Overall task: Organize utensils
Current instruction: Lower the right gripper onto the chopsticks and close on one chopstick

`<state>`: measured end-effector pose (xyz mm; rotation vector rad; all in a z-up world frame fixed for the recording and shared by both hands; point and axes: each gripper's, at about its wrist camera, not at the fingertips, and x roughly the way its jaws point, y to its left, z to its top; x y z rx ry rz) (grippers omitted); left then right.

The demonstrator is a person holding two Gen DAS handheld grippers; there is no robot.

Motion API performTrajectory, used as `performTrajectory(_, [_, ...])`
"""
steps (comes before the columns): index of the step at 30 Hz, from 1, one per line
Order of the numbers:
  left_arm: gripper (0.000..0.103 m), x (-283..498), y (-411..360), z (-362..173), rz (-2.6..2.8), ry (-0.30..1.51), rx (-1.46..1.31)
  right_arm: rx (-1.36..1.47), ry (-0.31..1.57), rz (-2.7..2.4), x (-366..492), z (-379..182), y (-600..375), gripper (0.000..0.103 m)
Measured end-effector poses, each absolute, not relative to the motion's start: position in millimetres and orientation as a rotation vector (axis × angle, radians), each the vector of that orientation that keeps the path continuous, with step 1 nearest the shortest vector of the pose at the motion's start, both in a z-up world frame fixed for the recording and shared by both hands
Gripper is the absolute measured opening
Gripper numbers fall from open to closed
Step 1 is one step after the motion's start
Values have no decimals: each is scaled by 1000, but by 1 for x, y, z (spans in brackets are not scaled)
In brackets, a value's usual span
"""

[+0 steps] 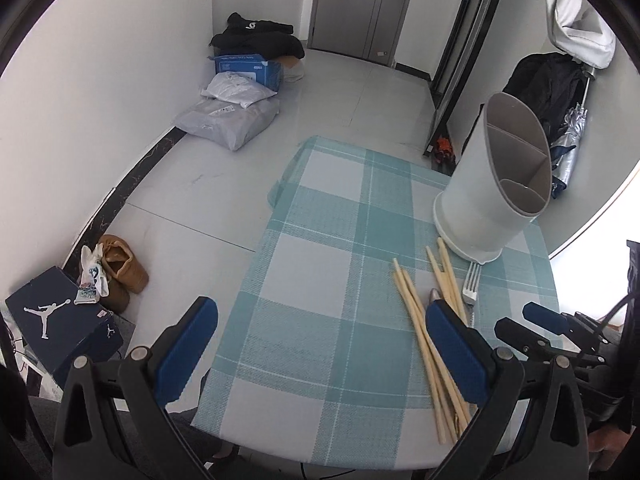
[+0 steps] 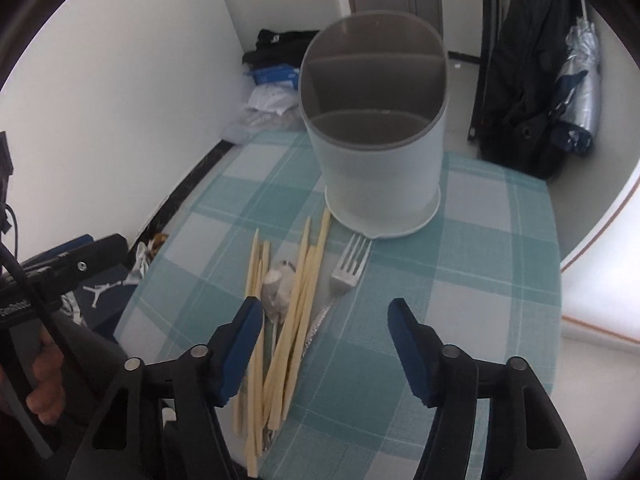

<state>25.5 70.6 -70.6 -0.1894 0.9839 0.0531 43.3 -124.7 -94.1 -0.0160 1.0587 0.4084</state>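
Fingers wide on both grippers, L (image 1: 320, 320) & R (image 2: 324, 320), above chopsticks (image 2: 296, 320), fork (image 2: 348, 268).

Matt white plastic utensil holder (image 2: 380, 168) with grey lining stands on a woven teal-checked tablecloth (image 2: 480, 280). Pale wooden chopsticks (image 2: 296, 320) lie matt beside a shiny metal fork (image 2: 348, 268) and spoon (image 2: 276, 288). The floor tiles (image 1: 320, 92) are glossy.
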Motion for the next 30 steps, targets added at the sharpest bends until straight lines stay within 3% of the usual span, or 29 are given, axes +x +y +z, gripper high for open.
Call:
performTrajectory(9, [102,34,84,-82,30,1049,-216,-76,1181,359,74,-140,-97,27])
performTrajectory(16, [102,38,95,-84,4,1073,-263,-129,1150,369,63,-145,-87,21])
performTrajectory(18, [102,38,97,-84,4,1076,-282,-135,1154,376,61,-139,-87,5])
performTrajectory(30, [102,39,92,-81,-20,1056,-281,-127,1168,366,43,-120,-109,5])
